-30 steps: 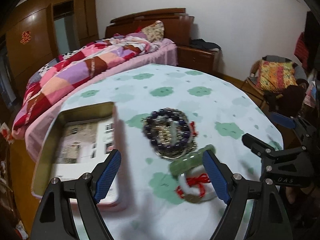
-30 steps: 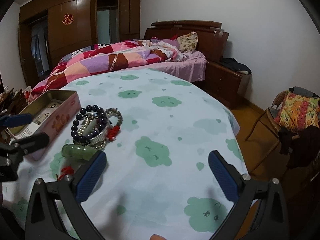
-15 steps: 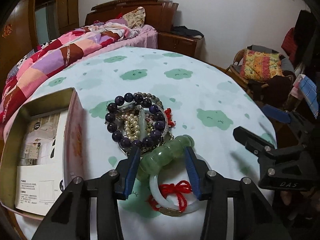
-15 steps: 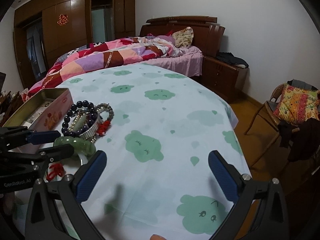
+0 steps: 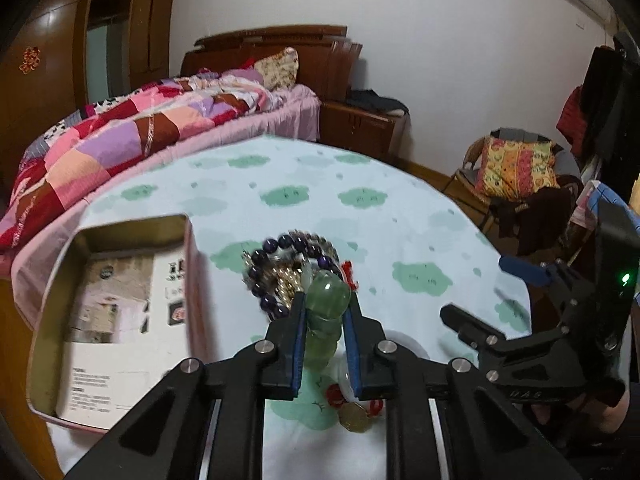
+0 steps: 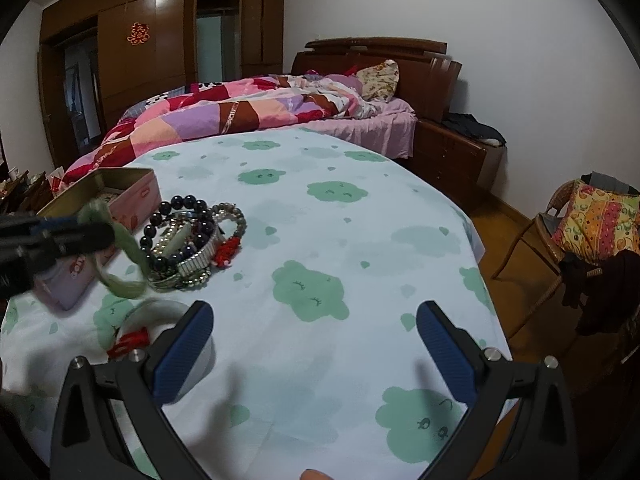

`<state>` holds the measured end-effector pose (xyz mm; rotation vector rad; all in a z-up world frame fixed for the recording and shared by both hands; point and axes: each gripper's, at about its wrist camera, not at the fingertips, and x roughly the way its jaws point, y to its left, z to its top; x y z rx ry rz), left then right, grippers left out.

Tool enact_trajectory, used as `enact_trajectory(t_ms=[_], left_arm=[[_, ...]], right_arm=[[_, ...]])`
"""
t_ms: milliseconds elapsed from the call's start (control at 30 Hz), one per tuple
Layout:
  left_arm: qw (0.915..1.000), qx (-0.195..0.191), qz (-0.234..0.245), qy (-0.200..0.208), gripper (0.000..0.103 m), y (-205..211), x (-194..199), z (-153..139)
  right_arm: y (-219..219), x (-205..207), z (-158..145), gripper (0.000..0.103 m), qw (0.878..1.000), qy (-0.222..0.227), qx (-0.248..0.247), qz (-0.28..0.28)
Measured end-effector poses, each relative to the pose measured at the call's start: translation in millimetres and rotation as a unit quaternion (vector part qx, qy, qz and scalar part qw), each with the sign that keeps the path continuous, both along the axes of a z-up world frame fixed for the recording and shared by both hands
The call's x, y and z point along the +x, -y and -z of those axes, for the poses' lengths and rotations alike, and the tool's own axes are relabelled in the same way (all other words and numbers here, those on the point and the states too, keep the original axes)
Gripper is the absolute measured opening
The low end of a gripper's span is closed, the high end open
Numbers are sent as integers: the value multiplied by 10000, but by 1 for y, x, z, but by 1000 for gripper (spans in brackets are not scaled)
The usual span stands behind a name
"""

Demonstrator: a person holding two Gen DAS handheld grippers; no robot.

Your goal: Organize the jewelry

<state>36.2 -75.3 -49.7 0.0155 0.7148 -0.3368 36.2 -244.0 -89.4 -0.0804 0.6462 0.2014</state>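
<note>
A green jade bangle stands on edge between the blue pads of my left gripper, whose jaws are closing and press on it. From the right wrist view the bangle hangs blurred above the cloth in the left gripper. Behind it lies a pile of beaded bracelets. A white bangle with red thread rests under the left fingers. My right gripper is open and empty over the cloth.
An open pink tin box with a printed leaflet inside sits left of the pile. The round table wears a white cloth with green clouds. A bed lies behind, a cushioned wicker chair to the right.
The left jaws went from wide open to pinching the green bangle, tipped it on edge and raised it off the cloth. The right gripper stayed where it was.
</note>
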Motion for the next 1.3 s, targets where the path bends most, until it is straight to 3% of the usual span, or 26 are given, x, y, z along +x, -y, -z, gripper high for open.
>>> enact_trajectory(t_ms=[67, 333, 433, 867, 1033, 1133, 1300], left_arm=[[10000, -16, -65, 66, 17, -5, -3, -4], [9994, -102, -247, 225, 17, -23, -16, -15], [9992, -95, -308, 229, 17, -29, -21, -16], [9987, -125, -439, 204, 17, -43, -31, -18], [9989, -122, -424, 146, 17, -44, -32, -16], [9990, -103, -432, 87, 17, -43, -32, -14], [9988, -100, -456, 135, 17, -45, -35, -17]], right_arm=[[-3, -1, -1, 102, 9999, 7, 18, -105], [-31, -11, -6, 62, 9955, -37, 145, -934], [-44, -16, -5, 51, 9919, -101, 134, -1259], [-77, -24, 5, 34, 9814, -423, -23, -1870], [-80, -22, 8, 23, 9787, -563, -58, -1972], [-82, -22, 11, 11, 9755, -679, 0, -2093], [-80, -26, 6, 4, 9760, -590, 72, -2097]])
